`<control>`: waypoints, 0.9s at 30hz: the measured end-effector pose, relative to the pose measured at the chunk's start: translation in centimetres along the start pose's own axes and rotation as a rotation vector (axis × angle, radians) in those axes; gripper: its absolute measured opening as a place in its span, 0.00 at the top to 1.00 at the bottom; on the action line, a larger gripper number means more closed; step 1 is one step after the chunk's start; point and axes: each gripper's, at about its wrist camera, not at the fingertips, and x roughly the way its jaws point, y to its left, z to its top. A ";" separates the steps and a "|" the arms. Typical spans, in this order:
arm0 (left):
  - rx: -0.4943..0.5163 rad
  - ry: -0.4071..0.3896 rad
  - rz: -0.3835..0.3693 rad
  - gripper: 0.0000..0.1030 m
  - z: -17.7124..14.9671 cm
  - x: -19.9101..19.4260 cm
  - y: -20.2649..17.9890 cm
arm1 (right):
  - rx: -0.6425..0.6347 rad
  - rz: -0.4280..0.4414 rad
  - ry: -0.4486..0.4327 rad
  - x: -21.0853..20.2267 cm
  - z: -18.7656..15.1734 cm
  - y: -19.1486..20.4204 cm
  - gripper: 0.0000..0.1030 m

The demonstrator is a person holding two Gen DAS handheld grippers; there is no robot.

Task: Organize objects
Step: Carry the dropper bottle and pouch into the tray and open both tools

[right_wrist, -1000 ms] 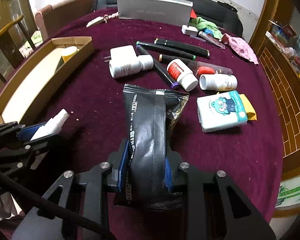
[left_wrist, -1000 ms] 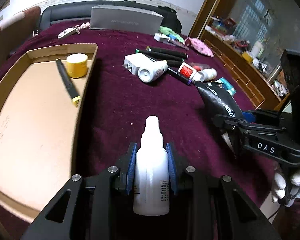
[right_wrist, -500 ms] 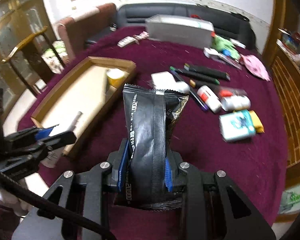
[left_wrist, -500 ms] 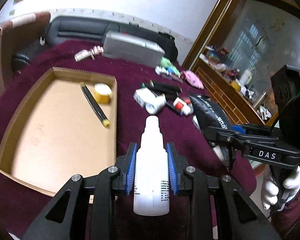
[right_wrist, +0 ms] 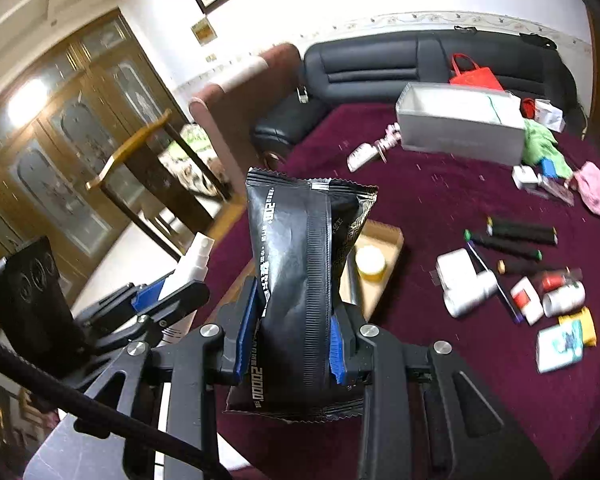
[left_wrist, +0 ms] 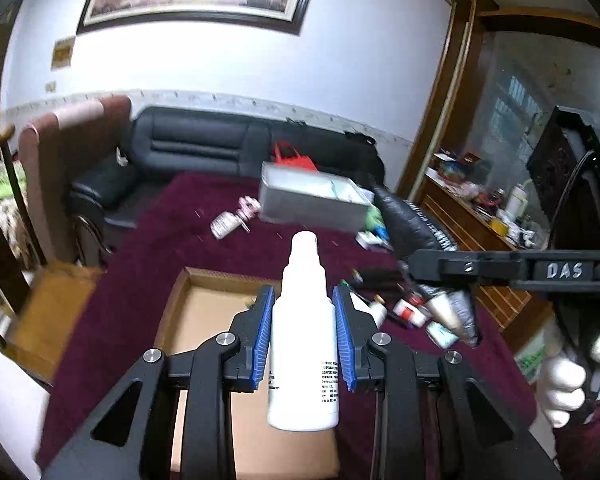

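My left gripper (left_wrist: 303, 297) is shut on a white spray bottle (left_wrist: 303, 332), which stands upright between the blue pads, high above the cardboard tray (left_wrist: 204, 300). To its right, my right gripper (left_wrist: 424, 266) is held by a white-gloved hand (left_wrist: 564, 380) and carries a black snack packet (left_wrist: 404, 220). In the right wrist view the right gripper (right_wrist: 294, 312) is shut on that black packet (right_wrist: 300, 264). There the left gripper (right_wrist: 168, 294) with the spray bottle (right_wrist: 196, 256) hangs at the left. A yellow round tin (right_wrist: 370, 264) lies in the tray (right_wrist: 392, 240), which the packet partly hides.
On the maroon cloth to the right lie black markers (right_wrist: 516, 236), white pill bottles (right_wrist: 468, 290), a tissue pack (right_wrist: 560, 344) and a pink cloth (right_wrist: 596, 192). A grey box (right_wrist: 460, 128) stands at the back before a black sofa. Chairs stand at the left.
Both grippers have risen well above the table with the bottle and the packet still held. Both views tilted upward, and the table and tray now look smaller and farther below.
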 end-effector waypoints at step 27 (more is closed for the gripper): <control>-0.149 0.317 0.095 0.76 -5.5 18.8 10.4 | 0.266 0.082 0.241 20.5 -0.2 -7.1 0.72</control>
